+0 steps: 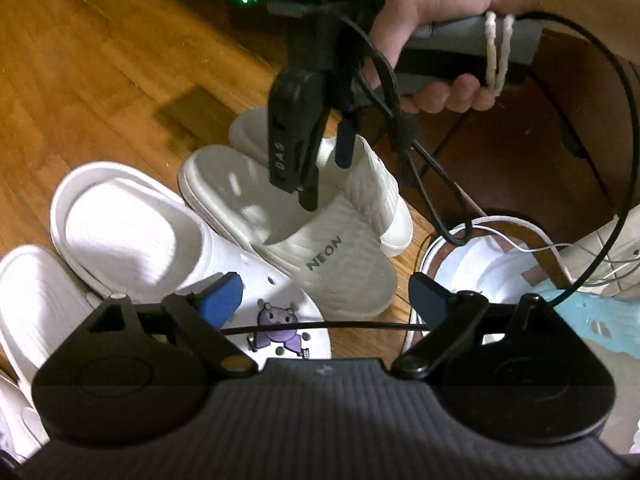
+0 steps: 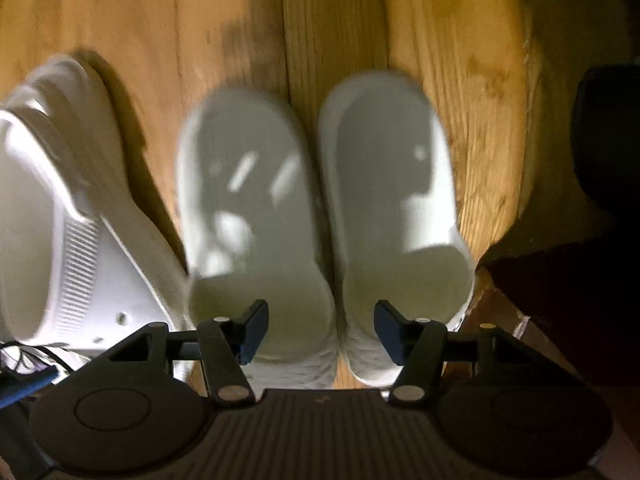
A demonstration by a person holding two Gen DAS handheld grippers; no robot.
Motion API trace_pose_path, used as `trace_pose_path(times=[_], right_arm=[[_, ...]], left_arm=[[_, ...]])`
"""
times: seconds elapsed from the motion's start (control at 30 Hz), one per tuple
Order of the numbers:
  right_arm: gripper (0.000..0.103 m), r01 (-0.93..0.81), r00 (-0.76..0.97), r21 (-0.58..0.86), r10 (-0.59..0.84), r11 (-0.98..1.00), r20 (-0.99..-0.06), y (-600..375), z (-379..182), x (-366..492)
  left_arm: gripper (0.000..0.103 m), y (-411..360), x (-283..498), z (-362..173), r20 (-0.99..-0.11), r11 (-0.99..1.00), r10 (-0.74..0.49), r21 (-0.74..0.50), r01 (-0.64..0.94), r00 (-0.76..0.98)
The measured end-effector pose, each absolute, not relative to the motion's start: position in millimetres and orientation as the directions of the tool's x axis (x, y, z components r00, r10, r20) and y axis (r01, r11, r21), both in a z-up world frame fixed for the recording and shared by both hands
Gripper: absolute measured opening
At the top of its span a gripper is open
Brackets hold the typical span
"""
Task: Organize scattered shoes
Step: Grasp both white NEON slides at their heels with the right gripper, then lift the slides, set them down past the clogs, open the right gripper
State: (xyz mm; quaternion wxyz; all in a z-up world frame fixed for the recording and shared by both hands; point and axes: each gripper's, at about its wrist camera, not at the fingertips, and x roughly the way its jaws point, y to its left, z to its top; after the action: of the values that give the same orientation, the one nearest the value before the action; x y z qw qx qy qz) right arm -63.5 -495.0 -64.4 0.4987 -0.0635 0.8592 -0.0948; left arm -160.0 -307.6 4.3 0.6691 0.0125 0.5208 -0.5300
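A pair of off-white slides lies side by side on the wooden floor: the near slide (image 1: 320,248) (image 2: 248,200), marked NEON, and the far slide (image 1: 376,184) (image 2: 388,184). My right gripper (image 1: 326,184) (image 2: 323,330) points down over them. One finger hangs over each slide and their adjoining sides lie between the jaws. The pads do not visibly press on either slide, so it is open. My left gripper (image 1: 326,300) is wide open and holds nothing. It hovers over a white clog (image 1: 132,232) (image 2: 60,220) with a purple charm (image 1: 280,328).
A second white clog (image 1: 32,300) lies at the far left. A white laced sneaker (image 1: 480,264) and a light blue shoe (image 1: 592,320) sit at the right. Dark wooden furniture (image 1: 520,140) stands behind them. A person's hand (image 1: 440,0) holds the right gripper, and its cables dangle.
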Motion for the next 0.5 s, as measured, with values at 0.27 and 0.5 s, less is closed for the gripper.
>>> trace_pose_path(times=[0.27,0.5], right_arm=[[0.051,-0.027,-0.53,-0.261,-0.235,0.965,-0.815,-493.6,-90.5,-74.6],[0.024,-0.031,-0.529,-0.277,-0.251,0.96,-0.811,-502.7,-100.6,-93.4]], left_arm=[[0.09,-308.2,-169.2,-3.9,-0.699,0.447,-0.708,-0.555,0.702,-0.101],[0.09,-300.3,-167.0,-3.3,-0.685,0.462,-0.723,-0.579,0.672,-0.092]])
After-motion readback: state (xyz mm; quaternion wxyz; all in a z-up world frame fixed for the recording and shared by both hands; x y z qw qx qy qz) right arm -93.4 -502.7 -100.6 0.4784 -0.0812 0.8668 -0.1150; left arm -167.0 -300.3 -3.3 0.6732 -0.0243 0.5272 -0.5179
